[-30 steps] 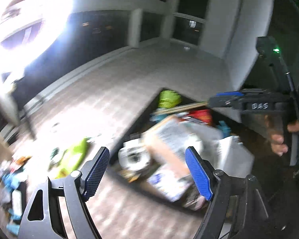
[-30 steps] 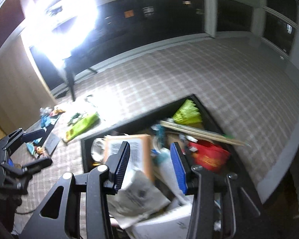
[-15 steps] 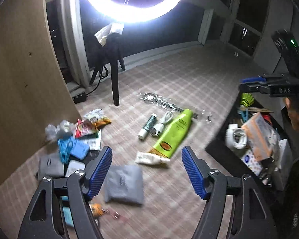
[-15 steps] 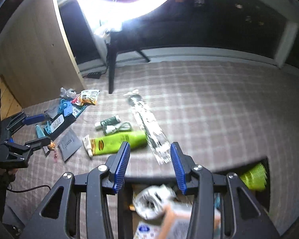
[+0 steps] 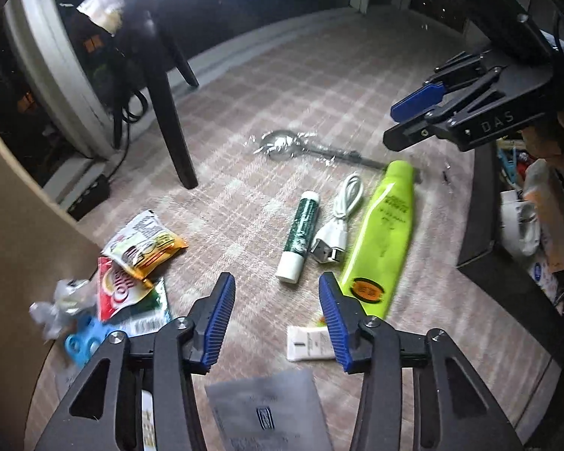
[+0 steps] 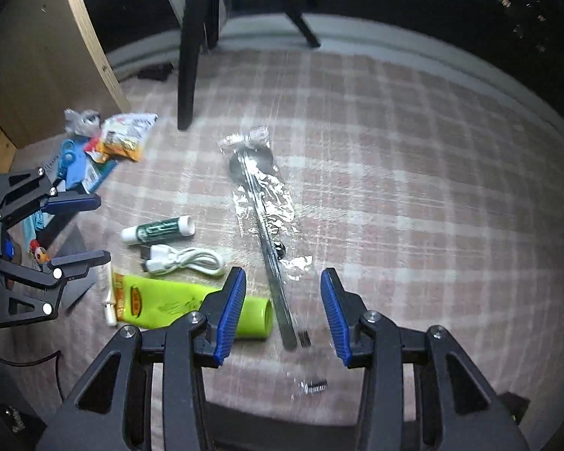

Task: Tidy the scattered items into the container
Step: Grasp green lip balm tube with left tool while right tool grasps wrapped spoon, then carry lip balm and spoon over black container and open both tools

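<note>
Scattered items lie on a checked cloth. A lime-green tube, a white USB cable, a green-and-white stick and a plastic-wrapped spoon lie together. My left gripper is open and empty, above the cloth just short of the stick and tube. My right gripper is open and empty over the spoon's handle end, beside the tube's cap. The black container at the right edge holds several items.
Snack packets, a blue plastic piece and a grey pouch lie at the left. A small white tube lies by the left gripper. A black stand leg rests on the cloth. A wooden panel stands at the left.
Both grippers have swung away from the container and dropped closer to the scattered items. The left jaws have narrowed somewhat. The ring light has left both views.
</note>
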Available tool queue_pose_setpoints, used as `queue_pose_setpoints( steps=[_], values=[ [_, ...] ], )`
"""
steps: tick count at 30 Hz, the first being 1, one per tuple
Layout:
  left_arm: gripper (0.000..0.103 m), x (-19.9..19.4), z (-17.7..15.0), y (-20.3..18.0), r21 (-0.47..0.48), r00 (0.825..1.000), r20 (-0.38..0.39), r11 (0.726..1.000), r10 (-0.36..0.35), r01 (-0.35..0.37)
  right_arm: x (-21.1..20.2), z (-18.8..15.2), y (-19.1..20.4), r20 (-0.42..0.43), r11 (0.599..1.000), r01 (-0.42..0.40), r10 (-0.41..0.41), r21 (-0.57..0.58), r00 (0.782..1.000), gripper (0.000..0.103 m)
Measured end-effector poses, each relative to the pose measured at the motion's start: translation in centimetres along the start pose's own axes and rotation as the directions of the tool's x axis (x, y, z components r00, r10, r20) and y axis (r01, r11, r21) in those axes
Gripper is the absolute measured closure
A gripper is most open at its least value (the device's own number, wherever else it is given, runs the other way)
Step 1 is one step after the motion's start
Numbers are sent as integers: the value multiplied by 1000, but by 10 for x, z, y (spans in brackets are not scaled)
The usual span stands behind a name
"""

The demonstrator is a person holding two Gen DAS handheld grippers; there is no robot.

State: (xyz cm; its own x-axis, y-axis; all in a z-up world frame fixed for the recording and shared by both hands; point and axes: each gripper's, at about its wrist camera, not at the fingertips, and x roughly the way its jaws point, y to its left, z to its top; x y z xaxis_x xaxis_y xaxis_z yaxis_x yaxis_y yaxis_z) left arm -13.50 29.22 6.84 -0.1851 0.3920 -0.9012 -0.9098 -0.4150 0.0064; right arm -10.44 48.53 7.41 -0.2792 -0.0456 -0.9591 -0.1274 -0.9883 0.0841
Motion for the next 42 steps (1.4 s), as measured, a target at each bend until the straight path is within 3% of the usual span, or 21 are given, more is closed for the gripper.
queue_pose_setpoints(
  steps=[6, 8, 15, 21, 23, 25, 26, 30, 35, 42],
  values=[
    [63, 19, 3, 1, 49, 999, -25, 999, -22, 23, 23, 5, -3, -45, 999, -5, 3, -35, 999, 62],
    [69, 24, 4, 1, 60, 999, -33, 998, -27, 29, 28, 7, -4, -52, 999, 3, -5, -44, 999, 62],
    [73, 36, 15, -4, 96, 999, -30, 995, -37, 40, 30, 13, -2, -47, 996, 22, -26, -82, 999, 61],
    [86, 38, 18, -11, 119, 999, -17, 992, -46, 47, 32, 13, 9, -35, 988, 58, -64, -146, 997, 59],
    [88, 40, 20, -12, 118, 999, -13, 992, -47, 48, 31, 15, 6, -43, 990, 50, -56, -131, 998, 63],
    [88, 39, 20, -11, 104, 998, -13, 993, -53, 54, 30, 16, 6, -45, 988, 50, -57, -146, 997, 80],
    [88, 39, 20, -10, 95, 998, -11, 994, -56, 57, 29, 16, 7, -47, 988, 44, -52, -150, 998, 94],
    [88, 36, 15, -7, 78, 999, 2, 996, -43, 42, 28, 14, 9, -38, 987, 55, -61, -150, 997, 95],
    [89, 22, 12, 5, 5, 998, 35, 999, -44, 44, 18, 13, -3, -7, 998, 17, -18, -66, 1000, 95],
    [88, -23, 10, 11, -29, 993, 117, 999, -17, 21, -34, 11, -17, 107, 999, -40, 37, 33, 994, 95]
  ],
)
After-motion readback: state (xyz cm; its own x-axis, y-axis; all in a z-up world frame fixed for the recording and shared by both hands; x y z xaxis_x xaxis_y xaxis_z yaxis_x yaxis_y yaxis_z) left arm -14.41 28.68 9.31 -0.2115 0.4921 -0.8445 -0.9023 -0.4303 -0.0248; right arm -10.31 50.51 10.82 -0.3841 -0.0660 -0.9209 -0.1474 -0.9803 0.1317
